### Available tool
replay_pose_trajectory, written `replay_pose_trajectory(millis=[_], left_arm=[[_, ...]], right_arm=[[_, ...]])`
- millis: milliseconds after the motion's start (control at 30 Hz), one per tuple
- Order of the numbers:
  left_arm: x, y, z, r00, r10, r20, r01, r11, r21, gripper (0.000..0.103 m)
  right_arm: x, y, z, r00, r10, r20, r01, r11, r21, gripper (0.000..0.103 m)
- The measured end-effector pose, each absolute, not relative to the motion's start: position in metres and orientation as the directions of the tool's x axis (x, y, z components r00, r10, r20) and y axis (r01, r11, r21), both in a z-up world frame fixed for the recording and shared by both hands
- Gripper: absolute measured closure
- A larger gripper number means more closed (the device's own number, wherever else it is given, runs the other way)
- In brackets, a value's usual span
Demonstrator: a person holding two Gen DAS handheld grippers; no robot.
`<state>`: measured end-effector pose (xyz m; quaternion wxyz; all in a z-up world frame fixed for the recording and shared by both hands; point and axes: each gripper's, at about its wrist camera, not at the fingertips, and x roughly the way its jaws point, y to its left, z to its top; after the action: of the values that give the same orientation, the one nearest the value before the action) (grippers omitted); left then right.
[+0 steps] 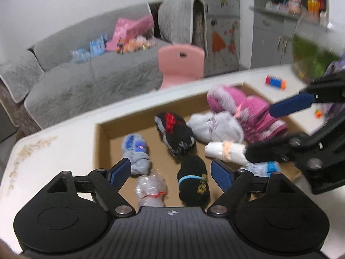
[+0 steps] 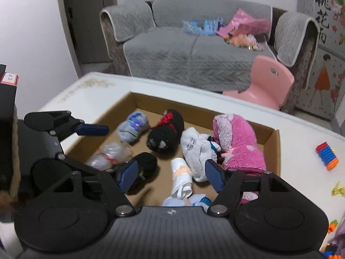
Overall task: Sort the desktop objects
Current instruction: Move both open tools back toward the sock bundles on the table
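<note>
A shallow cardboard box on the white table holds several rolled sock bundles. Among them are a black roll with a blue band, a black and red roll, a white roll with a peach band, a grey and blue roll, a clear-wrapped roll and pink fluffy socks. My left gripper is open and empty over the box's near side. My right gripper is open and empty above the white roll.
A red, blue and orange block toy lies on the table right of the box, with a small yellow piece. A pink chair and a grey sofa stand beyond the table.
</note>
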<state>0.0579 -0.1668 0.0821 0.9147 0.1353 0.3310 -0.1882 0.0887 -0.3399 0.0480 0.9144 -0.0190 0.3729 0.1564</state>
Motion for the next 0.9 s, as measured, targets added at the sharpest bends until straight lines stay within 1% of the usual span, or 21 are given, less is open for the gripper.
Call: replay_pose_trajectory(millis=[67, 133, 200, 267, 367, 433, 500, 567, 667, 800, 833, 867, 900], left_arm=[[0.04, -0.154, 0.095, 0.727, -0.265, -0.634, 0.425, 0.898, 0.112, 0.014], [0.018, -0.136, 0.103, 0.736, -0.28, -0.617, 0.42, 0.903, 0.091, 0.012], [-0.01, -0.119, 0.106, 0.747, -0.279, -0.604, 0.41, 0.908, 0.088, 0.01], [-0.038, -0.103, 0.104, 0.75, -0.271, -0.603, 0.394, 0.916, 0.078, 0.009], [-0.079, -0.083, 0.092, 0.727, -0.263, -0.634, 0.379, 0.924, 0.05, 0.008], [-0.102, -0.078, 0.08, 0.718, -0.231, -0.657, 0.364, 0.929, 0.072, 0.008], [-0.122, -0.077, 0.07, 0.709, -0.203, -0.675, 0.349, 0.933, 0.086, 0.008], [-0.137, -0.076, 0.062, 0.701, -0.199, -0.684, 0.336, 0.939, 0.071, 0.007], [-0.154, -0.073, 0.053, 0.699, -0.17, -0.695, 0.296, 0.953, 0.065, 0.006], [-0.161, -0.077, 0.045, 0.685, -0.157, -0.711, 0.258, 0.966, 0.035, 0.006], [-0.163, -0.079, 0.044, 0.686, -0.159, -0.709, 0.257, 0.966, 0.032, 0.006], [-0.166, -0.081, 0.044, 0.691, -0.161, -0.705, 0.258, 0.966, 0.032, 0.005], [-0.167, -0.084, 0.044, 0.689, -0.166, -0.705, 0.262, 0.964, 0.03, 0.004]], right_arm=[[0.072, -0.34, 0.057, 0.677, 0.299, -0.673, -0.33, 0.94, 0.086, 0.024], [0.052, -0.338, 0.065, 0.682, 0.31, -0.663, -0.357, 0.932, 0.068, 0.019], [0.027, -0.337, 0.068, 0.673, 0.343, -0.655, -0.389, 0.918, 0.08, 0.019], [0.003, -0.335, 0.067, 0.655, 0.369, -0.66, -0.418, 0.904, 0.091, 0.015], [-0.029, -0.329, 0.057, 0.632, 0.393, -0.668, -0.435, 0.893, 0.114, 0.015], [-0.044, -0.324, 0.046, 0.601, 0.415, -0.683, -0.444, 0.884, 0.147, 0.015], [-0.053, -0.316, 0.033, 0.585, 0.412, -0.699, -0.441, 0.884, 0.152, 0.016], [-0.056, -0.307, 0.022, 0.566, 0.408, -0.716, -0.445, 0.883, 0.151, 0.023], [-0.059, -0.298, 0.009, 0.558, 0.404, -0.725, -0.44, 0.885, 0.154, 0.023], [-0.062, -0.287, 0.001, 0.578, 0.357, -0.734, -0.436, 0.895, 0.092, 0.024], [-0.06, -0.285, -0.001, 0.581, 0.346, -0.737, -0.433, 0.898, 0.08, 0.026], [-0.061, -0.284, -0.003, 0.583, 0.339, -0.738, -0.43, 0.9, 0.073, 0.034], [-0.061, -0.283, -0.005, 0.588, 0.329, -0.739, -0.425, 0.903, 0.064, 0.039]])
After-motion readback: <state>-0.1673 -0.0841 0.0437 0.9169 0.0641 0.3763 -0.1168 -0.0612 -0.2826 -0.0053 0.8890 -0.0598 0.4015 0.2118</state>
